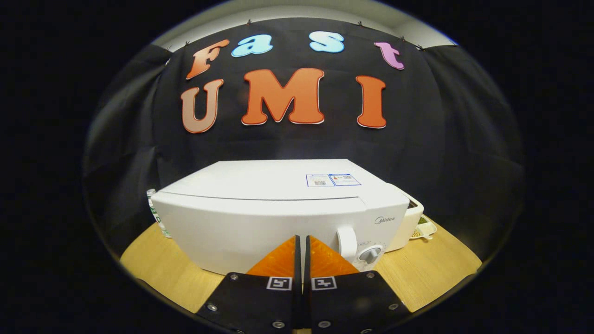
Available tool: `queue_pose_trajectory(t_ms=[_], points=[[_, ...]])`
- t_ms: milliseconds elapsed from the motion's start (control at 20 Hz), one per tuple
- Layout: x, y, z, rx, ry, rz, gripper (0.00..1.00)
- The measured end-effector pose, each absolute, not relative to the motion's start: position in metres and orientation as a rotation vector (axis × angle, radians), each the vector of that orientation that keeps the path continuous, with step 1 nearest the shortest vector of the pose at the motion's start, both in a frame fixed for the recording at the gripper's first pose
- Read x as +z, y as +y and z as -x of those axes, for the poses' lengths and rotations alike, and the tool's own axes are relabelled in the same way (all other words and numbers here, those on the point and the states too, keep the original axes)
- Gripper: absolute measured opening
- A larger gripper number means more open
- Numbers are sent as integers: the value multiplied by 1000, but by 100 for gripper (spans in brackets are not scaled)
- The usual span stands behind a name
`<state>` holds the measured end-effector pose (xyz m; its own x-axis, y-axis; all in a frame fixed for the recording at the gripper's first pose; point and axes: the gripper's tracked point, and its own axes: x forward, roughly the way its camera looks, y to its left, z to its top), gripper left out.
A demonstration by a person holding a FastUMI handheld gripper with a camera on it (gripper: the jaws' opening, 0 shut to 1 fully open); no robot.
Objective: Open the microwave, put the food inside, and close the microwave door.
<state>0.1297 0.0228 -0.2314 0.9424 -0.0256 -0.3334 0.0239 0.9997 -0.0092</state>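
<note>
Gripper view shows us our gripper (301, 241) with fingers pressed together, holding nothing. Just ahead stands the white microwave (278, 218), door closed, on the wooden table (153, 260); a food tray (424, 229) peeks from behind its right side.

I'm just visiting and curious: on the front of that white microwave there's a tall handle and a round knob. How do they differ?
The handle is a tall, plain white bar standing upright; the knob is round, sits lower and to its right, and has a grey ridge across it. The handle lies nearer the shut tongs than the knob. Both sit on the closed microwave, beyond the tongs, untouched.
</note>
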Motion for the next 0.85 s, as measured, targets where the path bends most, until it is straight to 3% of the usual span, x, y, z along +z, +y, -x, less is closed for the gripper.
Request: queue_pose_trajectory(t_ms=[150, 400, 600, 650, 700, 800, 850], points=[[-207, 5, -110, -60, 358, -126, 1], [-154, -24, -98, -124, 291, -15, 1], [-83, -30, -107, -113, 221, 69, 17], [-64, -28, -110, -95, 212, 64, 29], [-44, -26, -115, -78, 197, 63, 31], [-4, -29, -117, -73, 153, 82, 44], [14, -29, -120, -72, 130, 87, 57]])
